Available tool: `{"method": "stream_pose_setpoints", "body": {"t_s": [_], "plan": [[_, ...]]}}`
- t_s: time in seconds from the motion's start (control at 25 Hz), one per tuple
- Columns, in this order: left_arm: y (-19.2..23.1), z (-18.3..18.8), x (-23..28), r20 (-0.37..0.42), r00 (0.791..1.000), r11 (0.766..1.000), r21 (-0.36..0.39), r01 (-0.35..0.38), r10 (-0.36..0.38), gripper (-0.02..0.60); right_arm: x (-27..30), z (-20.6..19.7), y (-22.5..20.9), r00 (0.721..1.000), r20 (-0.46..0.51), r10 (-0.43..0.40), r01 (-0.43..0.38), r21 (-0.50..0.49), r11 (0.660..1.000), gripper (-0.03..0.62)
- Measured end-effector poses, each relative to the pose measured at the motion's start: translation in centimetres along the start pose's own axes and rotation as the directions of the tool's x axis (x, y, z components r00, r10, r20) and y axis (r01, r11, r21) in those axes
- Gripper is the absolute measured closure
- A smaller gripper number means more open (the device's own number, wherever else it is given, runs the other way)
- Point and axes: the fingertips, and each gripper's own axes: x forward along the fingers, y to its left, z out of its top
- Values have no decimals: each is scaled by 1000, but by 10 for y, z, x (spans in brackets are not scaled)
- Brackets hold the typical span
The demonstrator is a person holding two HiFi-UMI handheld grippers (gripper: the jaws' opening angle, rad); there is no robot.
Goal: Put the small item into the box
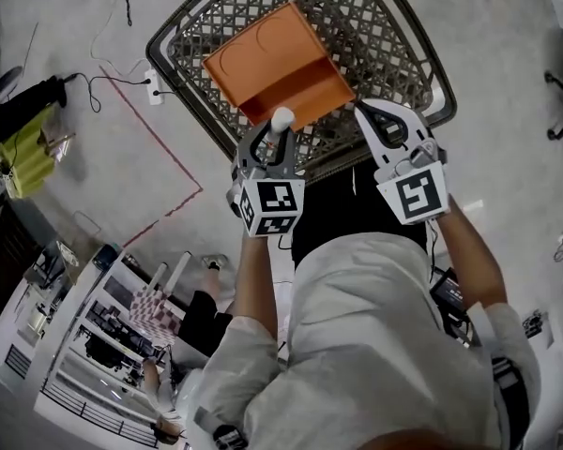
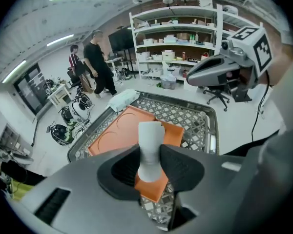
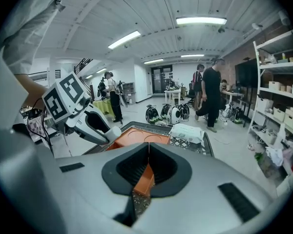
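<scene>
In a busy workshop, a person leans over a wire cart (image 1: 394, 36) with a gripper in each hand, the small white item (image 1: 282, 118) clamped upright in the left gripper (image 1: 278, 137). The item hangs just above the near corner of the open orange box (image 1: 263, 54), which lies in the cart. It is not yet inside. The item looks like hard, smooth plastic, wide at both ends and pinched at the middle. It is probably light and stiff, and perhaps slick. The jaws bite on that narrow waist, likely the safest hold, since the wider ends should stop it sliding out. The left gripper tips steeply downward over the box, the forearm reaching out from the body. The right gripper (image 1: 368, 112) sits beside it, near but not touching. It is angled more gently over the cart's near rim, its jaws together on nothing. A white packet (image 2: 123, 99) rests at the far end of the cart, beyond the box.
</scene>
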Motion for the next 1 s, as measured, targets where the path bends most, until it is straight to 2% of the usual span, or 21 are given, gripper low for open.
{"method": "stream_pose_setpoints", "body": {"t_s": [0.24,0.52,1.0], "plan": [[0,-7,26,-43,999,995,94,19,-15,448,17,-25,-5,1000,-24,-10,11,30,999,590],[0,-21,52,-90,994,992,106,65,-56,448,39,-47,4,998,-58,-2,7,96,995,590],[2,-44,85,-152,985,983,147,108,-86,448,58,-62,3,996,-73,-46,55,128,990,589]]}}
